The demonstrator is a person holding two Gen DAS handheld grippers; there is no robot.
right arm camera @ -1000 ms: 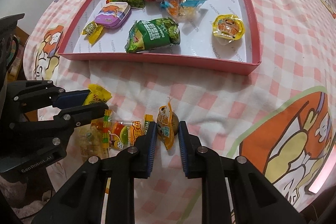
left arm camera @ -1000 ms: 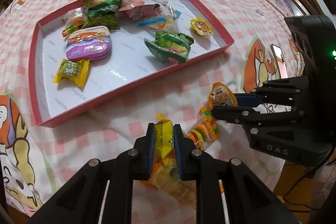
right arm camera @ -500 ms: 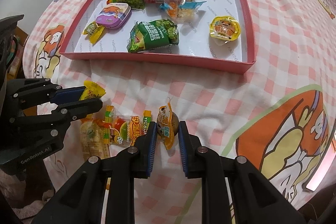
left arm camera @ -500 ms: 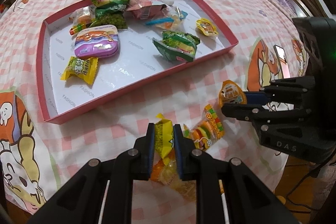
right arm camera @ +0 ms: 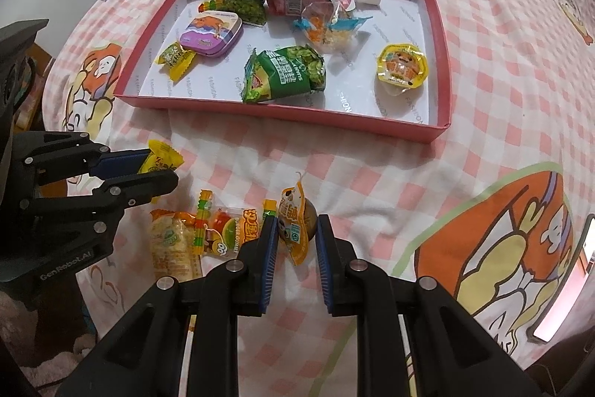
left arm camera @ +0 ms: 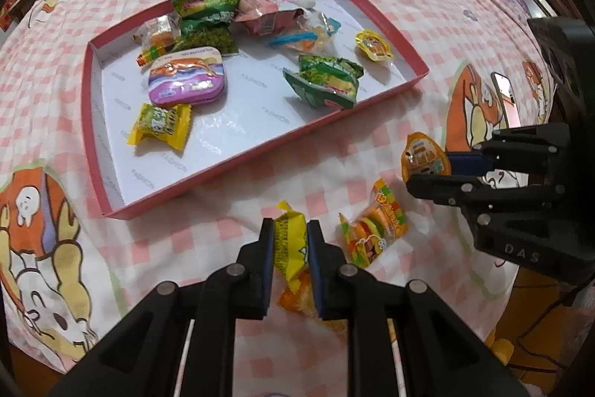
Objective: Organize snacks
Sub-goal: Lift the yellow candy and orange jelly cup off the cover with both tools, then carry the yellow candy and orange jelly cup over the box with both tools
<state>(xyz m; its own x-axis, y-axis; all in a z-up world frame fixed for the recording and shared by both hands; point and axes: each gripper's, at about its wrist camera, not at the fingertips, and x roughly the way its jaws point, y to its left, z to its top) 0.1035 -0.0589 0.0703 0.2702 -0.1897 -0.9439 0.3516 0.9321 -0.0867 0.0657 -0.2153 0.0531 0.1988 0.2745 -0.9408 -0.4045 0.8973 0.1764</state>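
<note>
While each hand-held gripper is clamped on a snack, the red tray [left arm camera: 238, 166] lies toward twelve o'clock of both: the left hand-held gripper [left arm camera: 290, 248] pinches a yellow candy [left arm camera: 292, 240], the right hand-held gripper [right arm camera: 296, 237] an orange jelly cup [right arm camera: 295, 222]. The left looks slightly nearer the tray's rim.

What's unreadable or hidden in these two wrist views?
- Orange packet, left wrist view: mostly hidden behind the left tool and the yellow candy it grips.
- Back snack pile in the red tray, right wrist view: wrappers overlap; count unclear.
- Tray-liner print, both views: too small and blurred.
</note>
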